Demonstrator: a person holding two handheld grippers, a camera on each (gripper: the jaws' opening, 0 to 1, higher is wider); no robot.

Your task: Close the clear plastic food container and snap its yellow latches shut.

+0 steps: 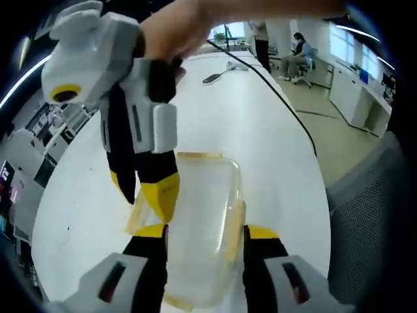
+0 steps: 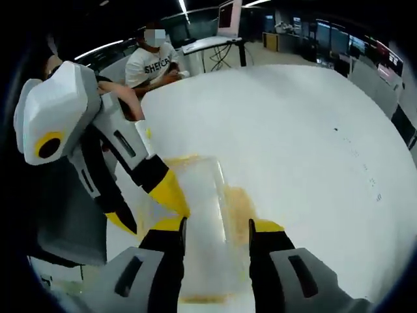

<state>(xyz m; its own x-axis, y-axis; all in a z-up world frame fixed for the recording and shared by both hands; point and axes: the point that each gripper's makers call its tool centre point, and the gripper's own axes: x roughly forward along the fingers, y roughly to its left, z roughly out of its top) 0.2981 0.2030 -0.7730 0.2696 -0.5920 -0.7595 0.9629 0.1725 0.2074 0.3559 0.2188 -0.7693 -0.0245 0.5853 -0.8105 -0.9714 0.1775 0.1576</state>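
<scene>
Now the clear plastic food container (image 1: 205,222) with yellow latches (image 1: 236,222) sits on the white table (image 1: 273,143), lid seemingly on; both grippers, left (image 1: 205,235) and right (image 2: 217,228), straddle it, jaws spread, latches apparently not yet snapped.

— What sort of place is this?
— An open-plan office. A long white surface (image 1: 273,143) runs down the room, with ceiling strip lights (image 2: 98,49) overhead.
— What else shows it?
— A seated person (image 1: 298,55) on a swivel chair, white cabinets (image 1: 355,98), and monitors (image 2: 229,14) at the back.
</scene>
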